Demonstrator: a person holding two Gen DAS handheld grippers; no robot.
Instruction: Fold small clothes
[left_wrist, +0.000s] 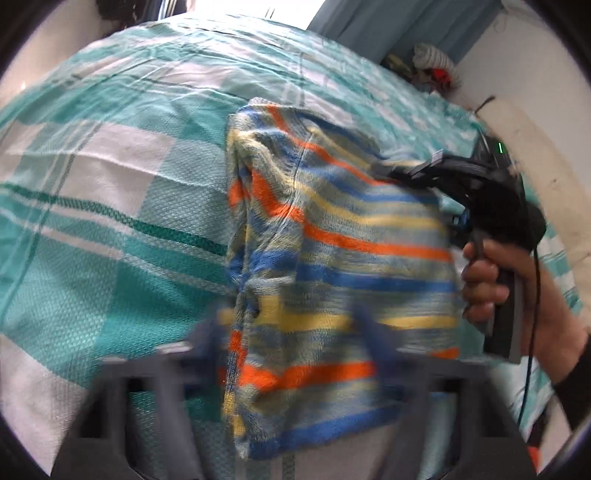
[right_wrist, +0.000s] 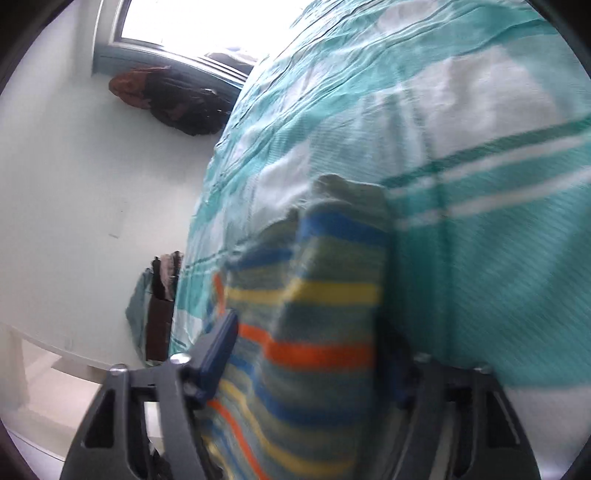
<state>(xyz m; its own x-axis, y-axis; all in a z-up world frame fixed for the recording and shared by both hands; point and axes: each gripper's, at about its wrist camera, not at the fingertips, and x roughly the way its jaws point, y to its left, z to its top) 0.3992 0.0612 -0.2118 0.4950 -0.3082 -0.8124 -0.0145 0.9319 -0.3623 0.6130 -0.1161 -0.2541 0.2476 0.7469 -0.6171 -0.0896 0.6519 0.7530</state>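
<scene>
Both claws grip striped garment.

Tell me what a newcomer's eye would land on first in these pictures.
First, the striped garment, orange, blue and yellow, held up at the centre above the teal-and-white checked bedspread. Next, both tongs gripping it: the left tongs at its lower part, the right tongs at its right edge, with a hand on the handle.
</scene>
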